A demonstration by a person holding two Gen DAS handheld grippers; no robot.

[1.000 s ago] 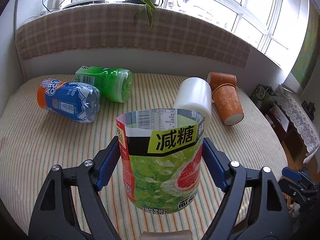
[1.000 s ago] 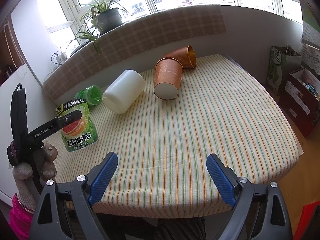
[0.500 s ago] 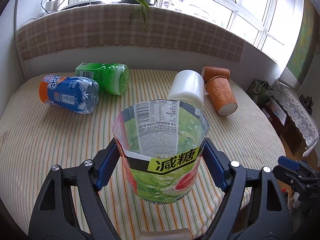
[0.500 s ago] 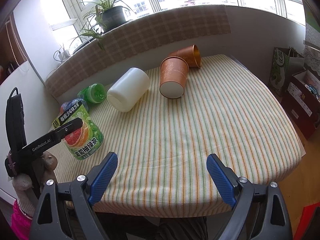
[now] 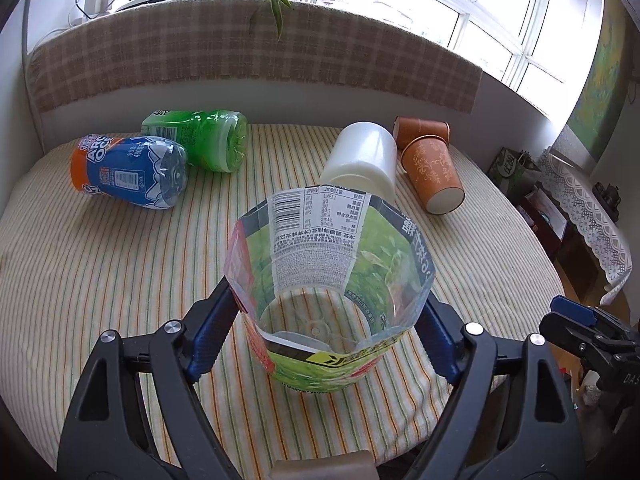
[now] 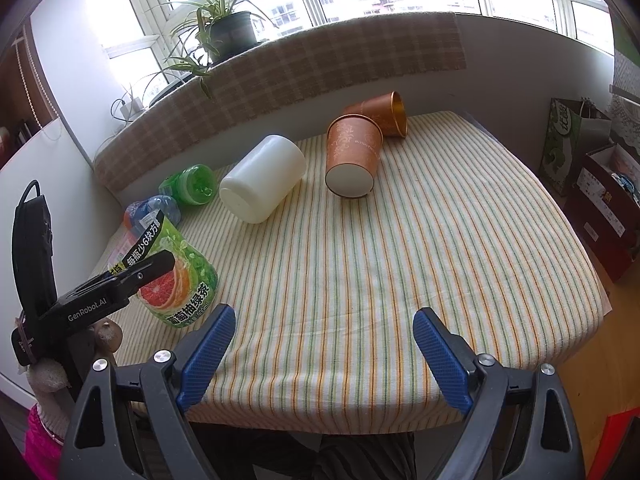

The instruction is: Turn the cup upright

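Note:
My left gripper (image 5: pixel 326 332) is shut on a clear plastic cup with a green grapefruit label (image 5: pixel 328 292). The cup stands open end up, tilted a little, its base on the striped cloth near the front edge. In the right wrist view the same cup (image 6: pixel 176 276) sits at the left with the left gripper's finger across it. My right gripper (image 6: pixel 320 352) is open and empty, over the table's front edge, apart from every cup.
On the striped table (image 6: pixel 420 240) lie a white cup (image 6: pixel 262 180), two orange paper cups (image 6: pixel 354 156) (image 6: pixel 384 114), a green bottle cup (image 5: pixel 208 142) and a blue-orange bottle cup (image 5: pixel 128 170), all on their sides. Wall with plaid ledge behind; bags right of the table.
My left gripper has tipped the green cup over the last second, so I now look down into its open mouth, and lowered it toward the cloth. The right gripper barely moved.

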